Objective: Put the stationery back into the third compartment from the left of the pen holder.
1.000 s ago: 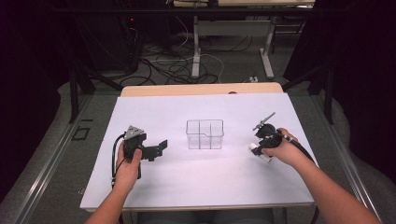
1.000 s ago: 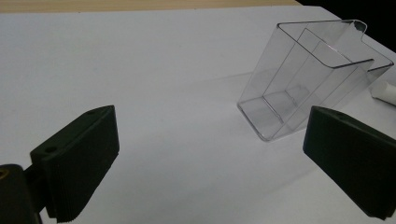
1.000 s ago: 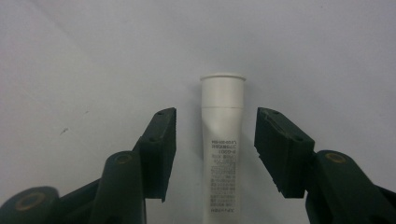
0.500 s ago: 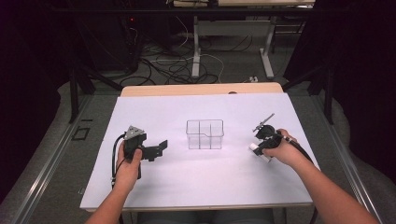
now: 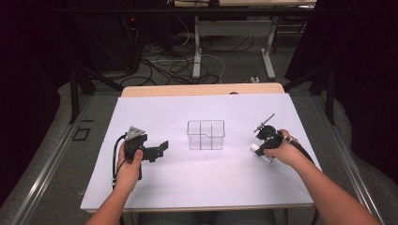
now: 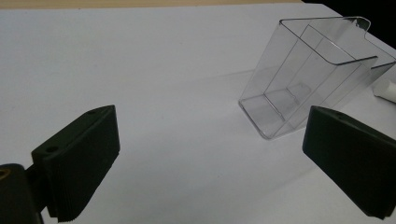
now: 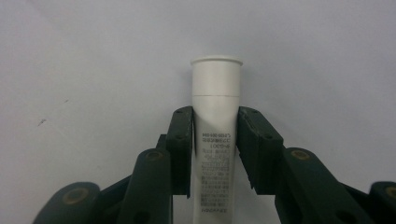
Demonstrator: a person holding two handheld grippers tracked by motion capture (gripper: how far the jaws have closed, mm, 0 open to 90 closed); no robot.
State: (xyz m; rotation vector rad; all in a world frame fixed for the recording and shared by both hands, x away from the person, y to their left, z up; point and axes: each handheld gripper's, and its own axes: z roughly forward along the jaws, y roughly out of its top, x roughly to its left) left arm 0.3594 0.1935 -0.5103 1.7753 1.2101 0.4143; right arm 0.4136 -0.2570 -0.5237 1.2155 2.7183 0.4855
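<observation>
Left gripper (image 5: 157,151), at about eight o'clock on the white table (image 5: 155,117), rests in the person's left hand (image 5: 127,161) with its jaws spread wide and nothing between them; they point toward the clear divided bin (image 5: 205,135) at the table's centre, which stands empty. At about four o'clock from the bin, the right gripper (image 7: 215,135) has just been closing over the last second, and its pads now pinch a white tube (image 7: 215,93) lying on the table, cap end sticking out past the fingertips. Neither hand has shifted place since a second ago. With the grip made, I judge the tube ready to be lifted and carried toward ten o'clock into a bin compartment
</observation>
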